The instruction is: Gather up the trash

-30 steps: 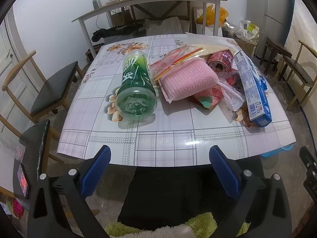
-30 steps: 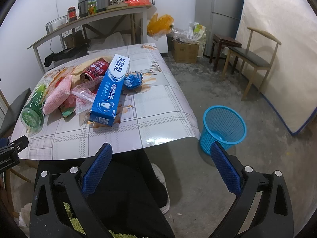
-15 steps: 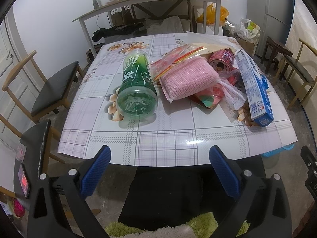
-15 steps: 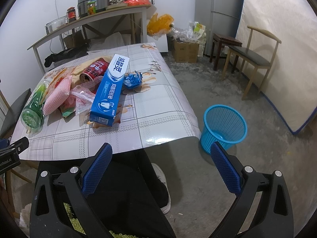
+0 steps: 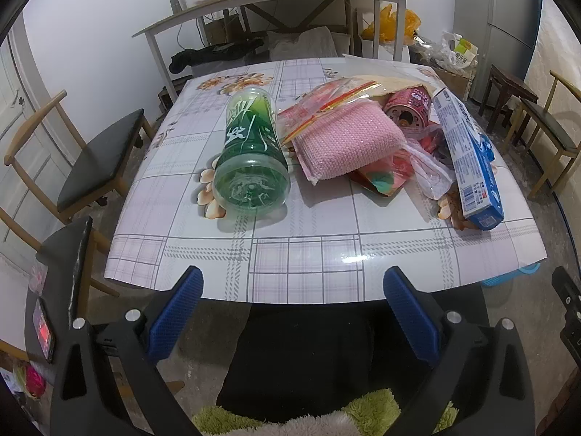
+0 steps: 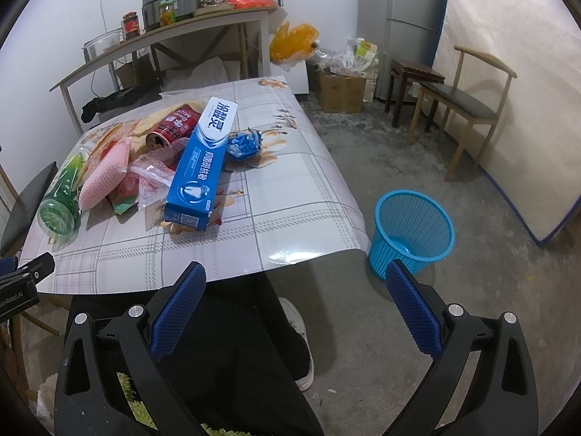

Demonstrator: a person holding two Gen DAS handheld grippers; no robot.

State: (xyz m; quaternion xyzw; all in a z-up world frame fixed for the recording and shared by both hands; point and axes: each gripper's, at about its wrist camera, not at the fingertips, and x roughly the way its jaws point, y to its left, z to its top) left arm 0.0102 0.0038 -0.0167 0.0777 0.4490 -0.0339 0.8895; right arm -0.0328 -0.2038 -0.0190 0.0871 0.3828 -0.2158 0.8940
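The table [image 5: 312, 254], covered in a checked, flower-printed cloth, fills most of the left wrist view, and all the trash lies on its far half. On the floor off the table's right corner stands the blue basket [image 6: 414, 232], upright and well apart from the trash (nothing shows inside it from this angle).

Largest of the trash is the blue toothpaste box [image 6: 201, 167], lying flat near the table's right edge. The green bottle [image 5: 252, 160] lies on its side at the left of the pile, its base toward the camera. Just beside it sits the pink cloth [image 5: 345, 141], resting on a red and clear plastic bag [image 5: 319, 101]. Behind the cloth lies a red can [image 5: 408, 110] on its side, touching the box. A clear bag [image 5: 428, 170] and a colourful wrapper [image 5: 381, 180] lie between cloth and box. Beyond the box is a small crumpled blue wrapper [image 6: 245, 145].

The left gripper [image 5: 292, 312] hangs short of the table's near edge, fingers wide apart and holding nothing. The right gripper [image 6: 296, 309] is likewise spread and empty, above the floor beside the table.
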